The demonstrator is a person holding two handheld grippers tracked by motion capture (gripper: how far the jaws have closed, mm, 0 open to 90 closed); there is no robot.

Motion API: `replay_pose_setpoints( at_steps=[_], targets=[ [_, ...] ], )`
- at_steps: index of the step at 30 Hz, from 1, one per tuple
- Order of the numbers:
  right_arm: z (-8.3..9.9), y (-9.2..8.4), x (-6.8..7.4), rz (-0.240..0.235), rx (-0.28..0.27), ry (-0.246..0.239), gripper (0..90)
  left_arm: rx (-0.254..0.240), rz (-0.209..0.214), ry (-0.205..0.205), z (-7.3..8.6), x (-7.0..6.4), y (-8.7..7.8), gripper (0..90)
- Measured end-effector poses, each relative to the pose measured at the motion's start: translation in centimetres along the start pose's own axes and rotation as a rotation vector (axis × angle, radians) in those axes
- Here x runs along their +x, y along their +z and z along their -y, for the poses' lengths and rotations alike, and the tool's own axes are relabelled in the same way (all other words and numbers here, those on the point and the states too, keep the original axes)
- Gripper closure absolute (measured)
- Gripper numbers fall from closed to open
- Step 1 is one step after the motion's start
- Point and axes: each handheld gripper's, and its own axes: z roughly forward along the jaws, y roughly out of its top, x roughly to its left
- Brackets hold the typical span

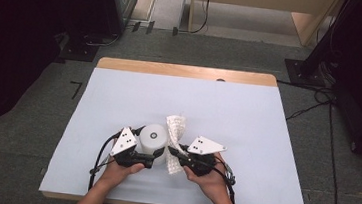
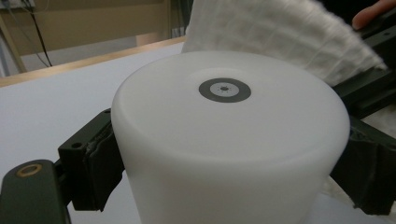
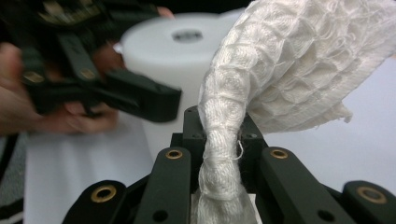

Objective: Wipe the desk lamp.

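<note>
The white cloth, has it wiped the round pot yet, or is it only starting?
Done: left gripper clamps the white pot, and right gripper pinches the cloth. In hand: cloth beside the pot's wall. I cannot tell how much is wiped; the top probably remains.

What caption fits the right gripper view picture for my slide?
Right gripper pinches a white waffle cloth beside a white cylinder clamped by the left gripper.

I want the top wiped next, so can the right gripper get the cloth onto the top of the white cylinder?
Probably yes: the right gripper, shut on the cloth, sits beside the white cylinder, whose top is uncovered.
</note>
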Motion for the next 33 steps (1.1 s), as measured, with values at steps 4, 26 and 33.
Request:
replay_pose_setpoints(
  at_steps=[4, 26, 33],
  targets=[
    [0.4, 0.3, -0.5, -0.057, 0.038, 0.019, 78.6, 0.002, -0.002, 0.007, 0.0, -0.1, 0.0, 9.2],
    [2.2, -0.2, -4.9, 0.258, 0.158, 0.294, 38.5, 0.011, -0.147, 0.02, 0.3, -0.8, -0.6, 7.5],
    [2.7, 0.5, -4.7, 0.233, 0.184, 0.315, 80.3, 0.046, -0.133, 0.032, 0.5, -0.7, -0.8, 8.9]
  ],
)
